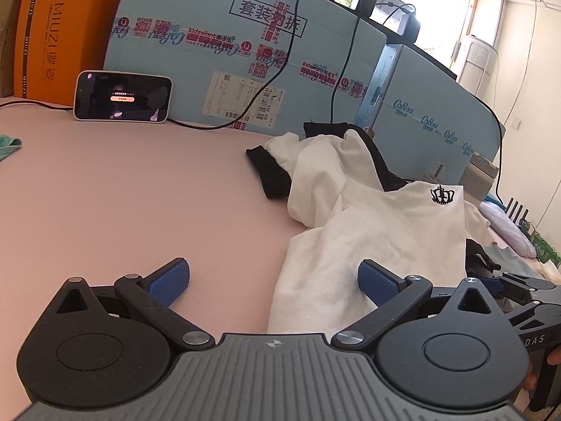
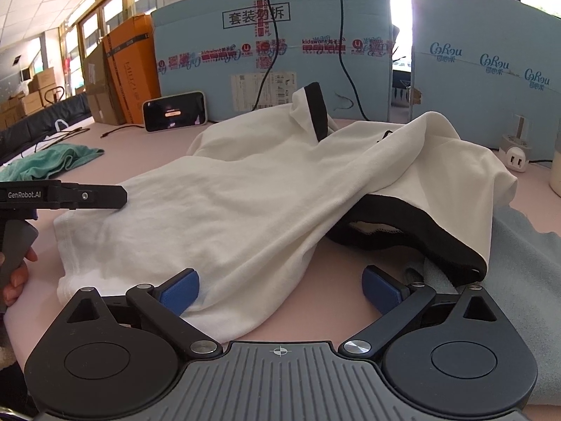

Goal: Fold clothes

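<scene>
I have both grippers low over the pink bench (image 1: pixel 105 210), each pointing down at a slant. My left gripper (image 1: pixel 273 282) stands with its blue pads wide apart and nothing pinched. Its right pad (image 1: pixel 380 286) rests against the near hem of the white shirt (image 1: pixel 368 238), while the left pad sits over bare bench. From this gripper the shirt runs ahead and to the right in a rumpled heap, with a small black crown print (image 1: pixel 442 196) up on its far right fold and black trim showing behind it.

My right gripper (image 2: pixel 280 291) is also spread wide, its pads not pressing on anything. The shirt (image 2: pixel 245 203) lies directly ahead of it, and the hem drapes across the left pad (image 2: pixel 180 293); the right pad is over bare bench, just short of the black-edged fold (image 2: pixel 403 224). A pale blue cloth (image 2: pixel 526 263) lies to the right of that gripper, partly under the shirt.

In the right wrist view the left gripper's black body comes in from the left, beside the shirt's near-left corner, with a hand (image 2: pixel 15 277) on its handle.

Farther ahead, a phone (image 1: pixel 122 95) leans against the light blue cartons (image 1: pixel 217 70), with an orange box (image 1: pixel 66 28) to the left. A green cloth (image 2: pixel 52 161) lies well off to the left.
</scene>
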Tool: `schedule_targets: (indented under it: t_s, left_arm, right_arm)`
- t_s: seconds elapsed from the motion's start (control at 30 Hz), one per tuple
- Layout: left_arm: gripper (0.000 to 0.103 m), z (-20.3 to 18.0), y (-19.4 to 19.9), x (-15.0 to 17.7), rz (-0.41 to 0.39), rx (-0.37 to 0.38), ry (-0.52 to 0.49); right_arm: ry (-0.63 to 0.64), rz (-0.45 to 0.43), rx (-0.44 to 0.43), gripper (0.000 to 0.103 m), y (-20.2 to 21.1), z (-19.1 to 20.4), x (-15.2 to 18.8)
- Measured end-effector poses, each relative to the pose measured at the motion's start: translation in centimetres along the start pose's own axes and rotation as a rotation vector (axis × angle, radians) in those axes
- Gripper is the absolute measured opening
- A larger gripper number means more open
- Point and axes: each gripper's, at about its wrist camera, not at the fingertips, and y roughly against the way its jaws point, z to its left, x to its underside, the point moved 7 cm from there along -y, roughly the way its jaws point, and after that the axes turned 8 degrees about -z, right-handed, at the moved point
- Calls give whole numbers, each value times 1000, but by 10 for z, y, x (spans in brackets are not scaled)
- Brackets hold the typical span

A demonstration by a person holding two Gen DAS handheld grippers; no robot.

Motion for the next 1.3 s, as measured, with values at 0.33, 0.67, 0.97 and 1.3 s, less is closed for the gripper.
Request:
schedule_targets:
  t_s: [0.33,0.67,0.97,1.3]
  left_arm:
    - [103,-2,14,-2,-42,-27,-44]
    - [103,-23,56,12,-79,-60,-351]
    - [97,-42,72,12,-130,-66,-505]
    - [55,-36,75,27,-44,-71,-567]
  right_arm:
    - [-69,-24,-36,101,3,-6,-2]
    - [-108,-38,-56,102,4,-9,-2]
    - [-135,-51,-65,102,7,-12,-2]
    - [-155,-61,-67,102,8,-15,-1]
